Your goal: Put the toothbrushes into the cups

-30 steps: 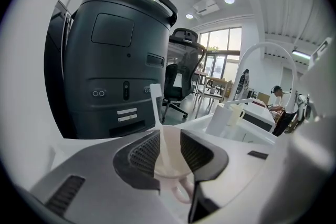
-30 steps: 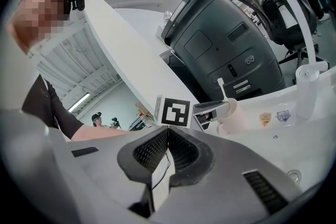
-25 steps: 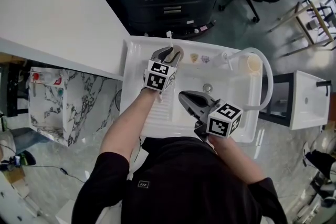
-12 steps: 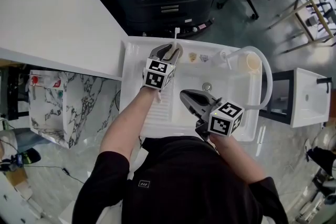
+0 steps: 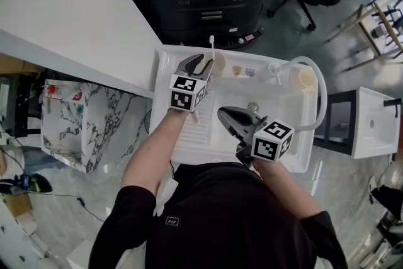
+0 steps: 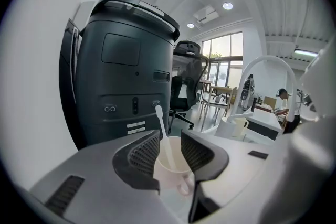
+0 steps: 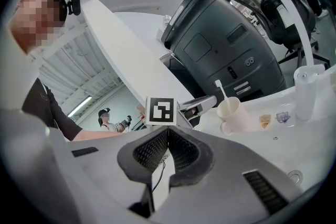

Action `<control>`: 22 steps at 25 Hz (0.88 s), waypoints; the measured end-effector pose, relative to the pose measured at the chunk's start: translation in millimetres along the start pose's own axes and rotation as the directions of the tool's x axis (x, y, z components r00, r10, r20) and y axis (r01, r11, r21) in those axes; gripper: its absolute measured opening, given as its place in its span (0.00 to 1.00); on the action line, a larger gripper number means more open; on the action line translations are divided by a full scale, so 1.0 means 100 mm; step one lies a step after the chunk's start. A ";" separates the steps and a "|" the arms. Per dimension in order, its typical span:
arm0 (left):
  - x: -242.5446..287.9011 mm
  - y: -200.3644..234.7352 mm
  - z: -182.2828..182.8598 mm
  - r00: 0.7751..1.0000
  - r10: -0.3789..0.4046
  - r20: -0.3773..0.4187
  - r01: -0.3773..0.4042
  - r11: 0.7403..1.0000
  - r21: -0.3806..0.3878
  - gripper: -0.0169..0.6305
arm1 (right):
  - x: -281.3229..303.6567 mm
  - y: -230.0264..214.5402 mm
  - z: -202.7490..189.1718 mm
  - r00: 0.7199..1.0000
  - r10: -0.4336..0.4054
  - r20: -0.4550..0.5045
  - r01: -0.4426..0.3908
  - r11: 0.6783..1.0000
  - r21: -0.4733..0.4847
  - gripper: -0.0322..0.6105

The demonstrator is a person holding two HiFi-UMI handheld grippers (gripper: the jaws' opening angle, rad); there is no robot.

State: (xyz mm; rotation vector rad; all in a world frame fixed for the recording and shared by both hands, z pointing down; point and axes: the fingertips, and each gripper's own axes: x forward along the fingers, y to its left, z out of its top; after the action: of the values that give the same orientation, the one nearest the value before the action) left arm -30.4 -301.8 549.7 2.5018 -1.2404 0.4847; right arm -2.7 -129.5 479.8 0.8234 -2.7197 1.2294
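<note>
Your left tool [image 6: 169, 150] is open, its jaws having just spread wider; the cup [image 6: 175, 172] shows in the gap between them, unpressed, with the white toothbrush [image 6: 163, 128] standing tilted inside it; your right tool [image 7: 168, 140] is closed on nothing, over the white sink [image 5: 189, 135]; a second cup [image 5: 305, 77] sits on the sink's far right corner.

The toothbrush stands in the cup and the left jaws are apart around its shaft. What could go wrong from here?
1. The left hand-held gripper has its jaws just opening; the toothbrush shaft stands between them, apparently untouched. A crooked withdrawal could snag it and drag it out.
2. The cup stands on the sink's back ledge, close under the jaws; a nudge might tip it into the basin.
</note>
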 end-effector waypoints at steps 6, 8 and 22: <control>-0.47 -0.07 0.27 0.996 0.031 0.081 -0.026 0.998 -0.057 0.08 | -0.17 0.17 0.07 1.000 0.018 0.005 -0.018 0.997 -0.072 0.09; -0.68 -0.15 0.35 0.993 0.037 0.113 -0.030 0.998 -0.062 0.06 | -0.25 0.23 0.10 0.999 0.029 0.014 -0.028 0.995 -0.101 0.09; -2.34 -0.57 0.74 0.934 0.253 0.254 -0.237 0.967 -0.093 0.05 | -0.59 0.51 0.11 0.993 0.072 0.096 -0.043 0.963 -0.267 0.09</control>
State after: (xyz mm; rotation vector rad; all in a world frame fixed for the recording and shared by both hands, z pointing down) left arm -105.7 -135.6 376.7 2.4304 -1.6546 0.1652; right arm 25.1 -83.0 422.1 0.8020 -2.9232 0.8233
